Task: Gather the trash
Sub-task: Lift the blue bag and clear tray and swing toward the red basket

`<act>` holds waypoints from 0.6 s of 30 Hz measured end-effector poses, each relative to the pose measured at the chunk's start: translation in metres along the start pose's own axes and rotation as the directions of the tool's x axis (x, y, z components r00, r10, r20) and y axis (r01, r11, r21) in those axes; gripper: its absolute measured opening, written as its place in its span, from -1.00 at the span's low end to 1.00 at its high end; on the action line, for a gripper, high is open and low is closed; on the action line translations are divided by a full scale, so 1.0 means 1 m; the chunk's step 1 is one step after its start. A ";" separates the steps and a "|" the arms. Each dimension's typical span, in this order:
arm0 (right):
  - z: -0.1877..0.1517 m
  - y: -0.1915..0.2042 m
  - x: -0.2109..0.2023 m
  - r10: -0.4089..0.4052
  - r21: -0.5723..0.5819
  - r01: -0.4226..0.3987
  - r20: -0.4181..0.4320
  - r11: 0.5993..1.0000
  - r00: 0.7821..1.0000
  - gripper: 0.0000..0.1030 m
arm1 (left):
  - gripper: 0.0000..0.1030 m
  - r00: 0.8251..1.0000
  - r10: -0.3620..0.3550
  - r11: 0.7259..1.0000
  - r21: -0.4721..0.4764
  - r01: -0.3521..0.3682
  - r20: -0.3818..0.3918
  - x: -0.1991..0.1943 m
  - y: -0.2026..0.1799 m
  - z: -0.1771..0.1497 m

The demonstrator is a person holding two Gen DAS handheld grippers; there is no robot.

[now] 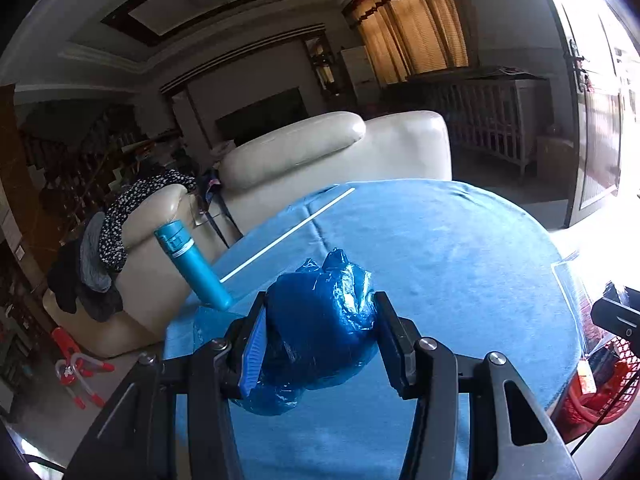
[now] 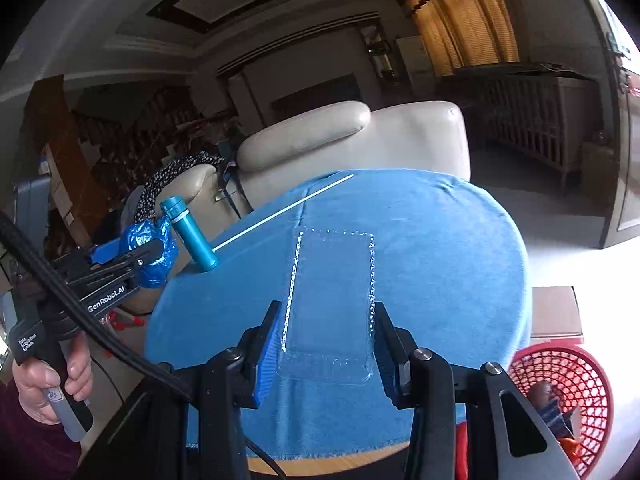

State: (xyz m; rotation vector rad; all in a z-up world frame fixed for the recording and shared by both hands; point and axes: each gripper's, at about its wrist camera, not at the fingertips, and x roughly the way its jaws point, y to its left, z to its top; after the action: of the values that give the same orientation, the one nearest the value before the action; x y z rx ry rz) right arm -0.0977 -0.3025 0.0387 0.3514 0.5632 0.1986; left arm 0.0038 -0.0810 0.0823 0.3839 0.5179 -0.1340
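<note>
Left wrist view: left gripper point(image 1: 320, 336) clamps the blue bag point(image 1: 320, 320); right gripper point(image 2: 326, 340) pinches the clear tray point(image 2: 330, 304), so both should release squarely over the red basket point(image 2: 560, 384).

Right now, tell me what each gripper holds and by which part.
Left gripper: a crumpled blue plastic bag, squeezed across its bunched middle. Right gripper: a clear plastic tray, clamped by the long sides at its near end.

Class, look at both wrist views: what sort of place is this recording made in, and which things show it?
Most likely a home living room. A cream leather sofa stands behind the blue-covered table, curtains hang at a window, and a wooden baby cot stands by the wall.
</note>
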 end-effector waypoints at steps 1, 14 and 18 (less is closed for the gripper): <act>0.000 -0.003 -0.003 -0.001 0.005 0.001 0.003 1.000 1.000 -0.13 | 0.01 1.000 -0.002 1.000 0.005 0.002 0.000 -0.001 -0.004 0.001; -0.007 -0.053 -0.030 -0.039 0.098 0.035 0.040 0.995 0.998 -0.12 | 0.01 0.998 -0.061 0.994 0.086 0.061 -0.006 0.000 -0.064 0.014; -0.010 -0.070 -0.031 -0.054 0.146 0.048 0.040 0.988 0.998 -0.12 | 0.01 0.997 -0.082 0.990 0.114 0.083 -0.010 0.001 -0.084 0.017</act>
State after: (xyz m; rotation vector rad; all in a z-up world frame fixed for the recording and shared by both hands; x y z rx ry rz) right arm -0.1228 -0.3732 0.0198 0.4807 0.5440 0.1008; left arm -0.0064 -0.1653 0.0679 0.4744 0.5327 -0.2433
